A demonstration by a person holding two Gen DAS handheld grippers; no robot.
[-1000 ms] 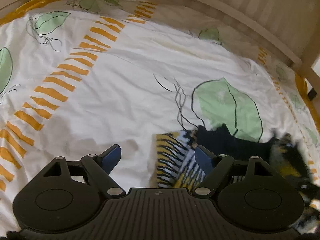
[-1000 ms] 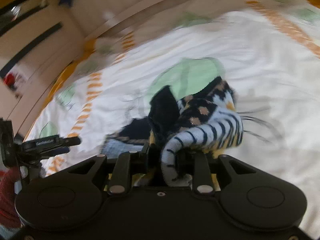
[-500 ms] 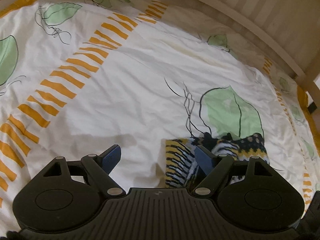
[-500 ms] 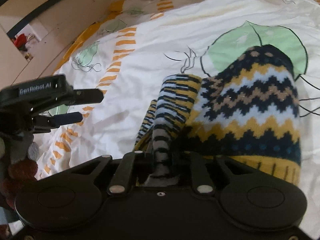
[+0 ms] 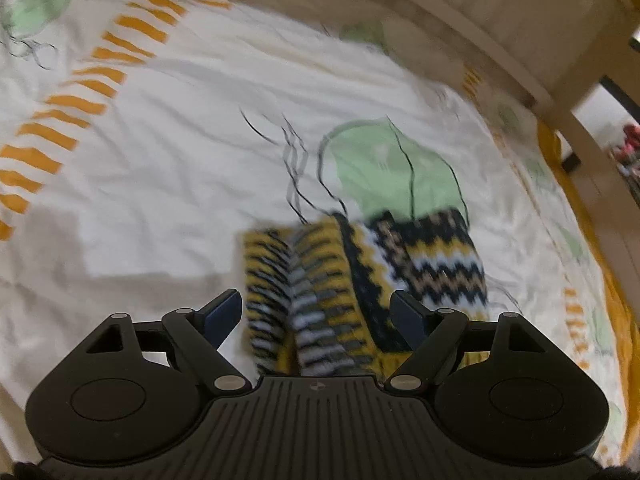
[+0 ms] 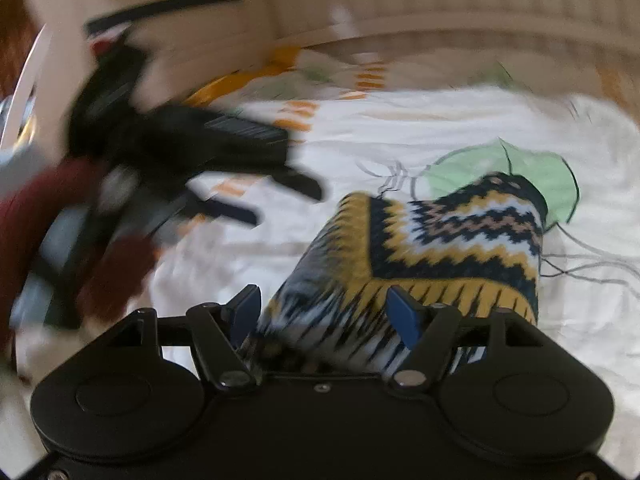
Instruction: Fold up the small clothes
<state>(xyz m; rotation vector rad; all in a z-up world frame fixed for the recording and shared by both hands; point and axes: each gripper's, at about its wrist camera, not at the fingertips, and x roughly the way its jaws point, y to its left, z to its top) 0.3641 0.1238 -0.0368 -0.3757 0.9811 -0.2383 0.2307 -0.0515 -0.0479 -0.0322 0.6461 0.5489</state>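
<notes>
No lettering, label or number can be read in either view.

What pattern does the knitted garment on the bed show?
Zigzag bands in navy, yellow, white and tan on the knitted garment, clearest in the right wrist view.

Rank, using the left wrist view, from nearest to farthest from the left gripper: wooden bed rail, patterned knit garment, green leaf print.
1. Patterned knit garment, between the open fingers of the left gripper.
2. Green leaf print, just beyond it.
3. Wooden bed rail, far edge.
</notes>
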